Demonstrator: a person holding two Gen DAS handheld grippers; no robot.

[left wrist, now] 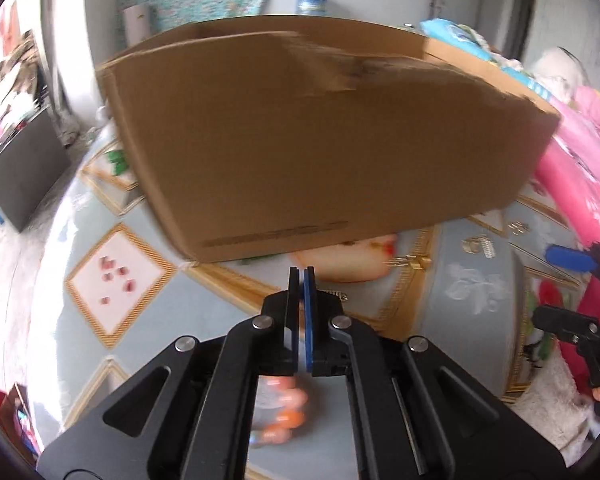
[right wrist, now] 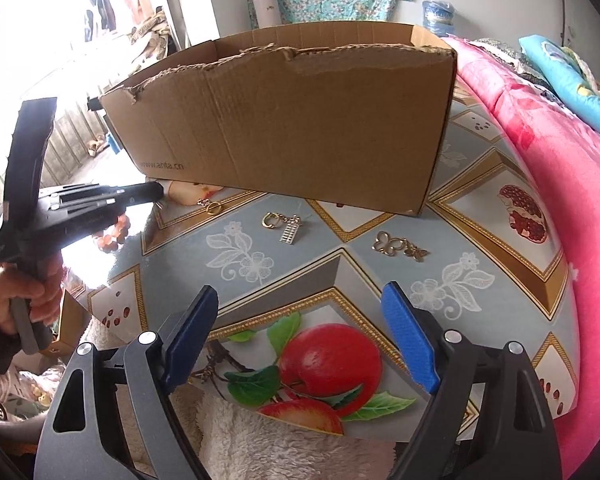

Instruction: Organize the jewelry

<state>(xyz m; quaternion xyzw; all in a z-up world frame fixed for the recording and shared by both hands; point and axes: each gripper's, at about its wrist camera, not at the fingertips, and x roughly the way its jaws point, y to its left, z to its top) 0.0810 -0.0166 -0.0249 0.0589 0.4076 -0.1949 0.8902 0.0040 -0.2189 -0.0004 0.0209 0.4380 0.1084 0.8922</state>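
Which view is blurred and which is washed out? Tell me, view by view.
Left wrist view: motion blur smears the cardboard box and tablecloth. Right wrist view: sharp on the box and gold jewelry, but window glare blows out the upper left; fisheye bending in both.

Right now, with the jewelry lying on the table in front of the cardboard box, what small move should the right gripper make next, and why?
Probably ease the right gripper forward and down toward the gold butterfly piece. Its jaws stand open with nothing between them, and that piece lies loose on the table just ahead, short of the cardboard box. The left gripper is shut.
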